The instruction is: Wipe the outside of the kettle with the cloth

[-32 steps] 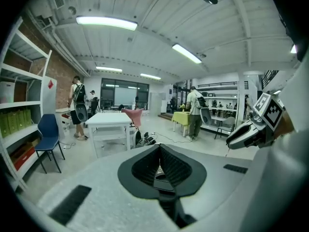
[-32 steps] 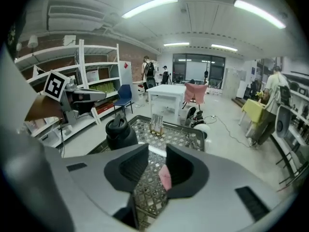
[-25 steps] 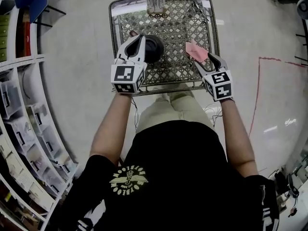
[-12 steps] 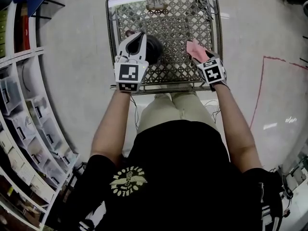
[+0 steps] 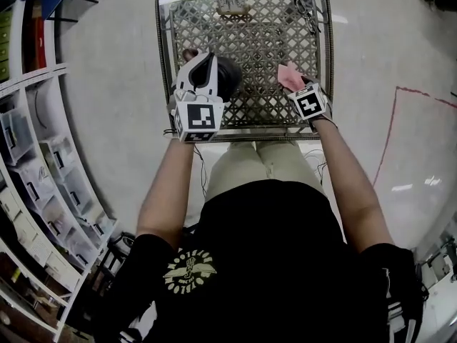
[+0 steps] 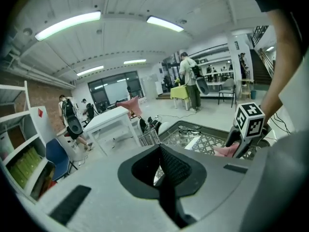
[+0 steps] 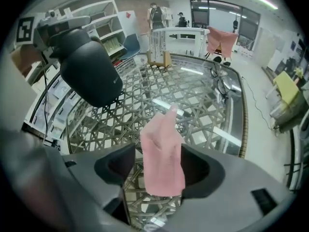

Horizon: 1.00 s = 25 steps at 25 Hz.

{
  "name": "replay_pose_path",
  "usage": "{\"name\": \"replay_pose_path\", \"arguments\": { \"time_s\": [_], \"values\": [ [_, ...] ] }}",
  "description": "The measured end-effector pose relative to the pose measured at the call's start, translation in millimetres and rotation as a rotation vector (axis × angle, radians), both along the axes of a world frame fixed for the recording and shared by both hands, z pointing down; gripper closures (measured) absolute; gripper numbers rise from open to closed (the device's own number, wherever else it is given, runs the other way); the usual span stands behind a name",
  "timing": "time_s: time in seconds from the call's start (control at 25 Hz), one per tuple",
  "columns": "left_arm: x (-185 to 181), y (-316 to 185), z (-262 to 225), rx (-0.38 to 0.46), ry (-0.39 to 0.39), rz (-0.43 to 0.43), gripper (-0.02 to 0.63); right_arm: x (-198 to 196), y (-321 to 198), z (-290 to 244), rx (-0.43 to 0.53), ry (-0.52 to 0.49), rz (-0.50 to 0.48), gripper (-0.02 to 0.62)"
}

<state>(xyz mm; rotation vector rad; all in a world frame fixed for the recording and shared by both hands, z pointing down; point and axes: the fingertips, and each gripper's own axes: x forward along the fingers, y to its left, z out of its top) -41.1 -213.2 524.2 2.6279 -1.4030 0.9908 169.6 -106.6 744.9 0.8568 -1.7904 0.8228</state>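
Observation:
The black kettle hangs above the woven lattice table, and my left gripper is shut on its top. The right gripper view shows that kettle at the upper left, under the left gripper. In the left gripper view the jaws are closed together and the kettle itself is hidden below them. A pink cloth lies on the table's right side. My right gripper points steeply down at it. The cloth sits between its wide-open jaws, which do not pinch it.
A small wooden holder stands at the table's far edge and some cables lie in its far right corner. Shelving curves along the left. A red line marks the floor on the right.
My right gripper has dropped down over the pink cloth. The left gripper has sunk a little and rolled, still carrying the kettle.

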Motion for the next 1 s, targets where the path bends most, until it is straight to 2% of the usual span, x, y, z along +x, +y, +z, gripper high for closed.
{"name": "replay_pose_path", "arguments": {
  "time_s": [0.16, 0.4, 0.44, 0.52, 0.8, 1.0],
  "values": [
    [5.6, 6.3, 6.0, 0.042, -0.080, 0.022, 0.600, -1.1, -2.0, 19.1, 0.001, 0.041, -0.057, 0.339],
    [5.6, 5.6, 5.5, 0.048, -0.086, 0.011, 0.600, 2.7, -8.0, 22.6, 0.019, 0.093, -0.082, 0.348],
    [5.6, 5.4, 6.2, 0.048, -0.086, 0.011, 0.600, 2.0, -8.6, 23.3, 0.025, 0.091, -0.098, 0.378],
    [4.9, 5.1, 7.6, 0.048, -0.091, 0.009, 0.600, -1.7, -11.0, 24.0, 0.048, 0.093, -0.138, 0.565],
    [5.1, 6.8, 10.0, 0.042, -0.089, 0.000, 0.600, -16.8, -29.6, 19.4, 0.066, 0.064, -0.190, 0.565],
    [6.3, 4.1, 9.6, 0.026, -0.084, 0.001, 0.600, -61.1, -79.4, -15.4, 0.161, -0.011, -0.209, 0.565]
  ]
}}
